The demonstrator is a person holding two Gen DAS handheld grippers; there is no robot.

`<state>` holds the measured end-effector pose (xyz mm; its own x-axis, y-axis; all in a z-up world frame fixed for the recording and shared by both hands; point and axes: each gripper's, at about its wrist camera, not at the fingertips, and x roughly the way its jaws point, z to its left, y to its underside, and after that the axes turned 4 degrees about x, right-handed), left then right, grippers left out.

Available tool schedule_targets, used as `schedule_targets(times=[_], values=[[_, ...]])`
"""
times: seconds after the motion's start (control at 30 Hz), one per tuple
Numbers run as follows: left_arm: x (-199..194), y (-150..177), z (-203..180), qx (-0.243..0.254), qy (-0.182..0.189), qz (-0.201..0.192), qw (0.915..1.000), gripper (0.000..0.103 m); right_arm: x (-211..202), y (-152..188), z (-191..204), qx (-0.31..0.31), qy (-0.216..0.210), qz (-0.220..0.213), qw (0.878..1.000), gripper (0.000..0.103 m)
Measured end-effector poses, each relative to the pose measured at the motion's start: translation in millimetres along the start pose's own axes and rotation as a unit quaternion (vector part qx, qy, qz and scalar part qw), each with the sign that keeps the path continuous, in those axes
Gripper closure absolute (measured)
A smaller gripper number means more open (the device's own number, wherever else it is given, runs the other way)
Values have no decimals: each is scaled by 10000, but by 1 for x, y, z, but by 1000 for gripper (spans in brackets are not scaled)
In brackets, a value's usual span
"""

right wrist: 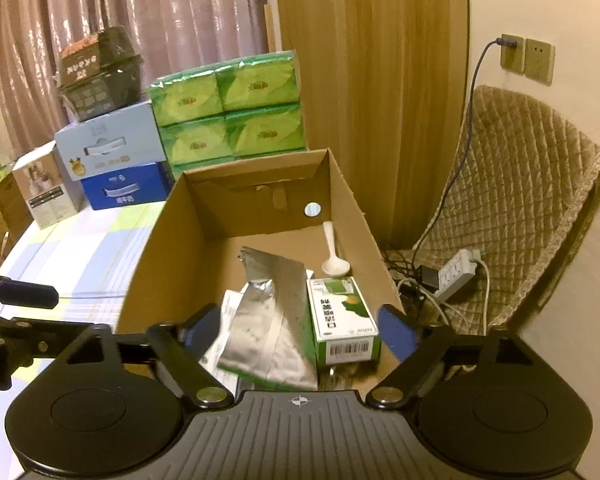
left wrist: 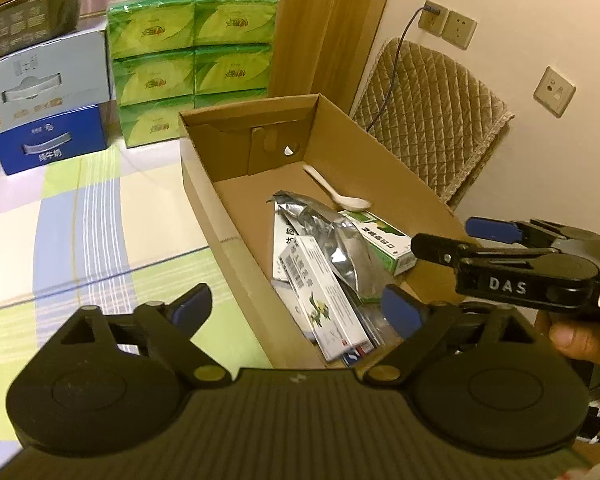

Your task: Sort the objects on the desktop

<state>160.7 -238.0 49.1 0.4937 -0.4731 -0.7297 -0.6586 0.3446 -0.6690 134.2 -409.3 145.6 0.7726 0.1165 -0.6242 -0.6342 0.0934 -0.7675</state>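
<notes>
1. Both tongs spread wide and pinching nothing: left tongs [left wrist: 298, 312] poised over the near end of the cardboard box [left wrist: 204, 184], right tongs [right wrist: 300, 328] likewise above the same pile, coming in from the right of the left pair.
2. Sorted items lying in the box just ahead of and below the fingertips: a silver foil pouch [right wrist: 268, 320], a green-and-white medicine carton [right wrist: 342, 320], a white medicine box [left wrist: 324, 300] with a fruit picture, and a white plastic spoon [right wrist: 334, 258] farther off toward the far wall.
3. Step in hand, by the look of it: letting go over the box and drawing clear; best done by lifting straight back with blue pads [left wrist: 400, 308] kept apart, avoiding the box rim and the other tongs close alongside.
4. Checked green-and-blue surface [left wrist: 80, 208] left of the tongs looks bare nearby; anything still to sort is out of view.
5. Beyond the box: stacked green tissue packs [left wrist: 192, 60], blue milk cartons [left wrist: 50, 144], a dark gift box [left wrist: 28, 4] on top; pink curtain behind.
6. Right of the tongs: a quilted chair cover [right wrist: 520, 200], wall sockets [right wrist: 528, 58], and a power strip [right wrist: 456, 276] with tangled cables.
</notes>
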Motion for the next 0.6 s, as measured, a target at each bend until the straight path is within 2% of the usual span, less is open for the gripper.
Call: schedule_targets(times=[0.2,0.6], values=[[-30,16,-7,-115,-93,-227,9996,1,-33,7,7,-20,33,-33,10000,5],[-82,51,-18,-363,-321,-456,9978,1,-92,24,32,-294,12,78,9995,2]])
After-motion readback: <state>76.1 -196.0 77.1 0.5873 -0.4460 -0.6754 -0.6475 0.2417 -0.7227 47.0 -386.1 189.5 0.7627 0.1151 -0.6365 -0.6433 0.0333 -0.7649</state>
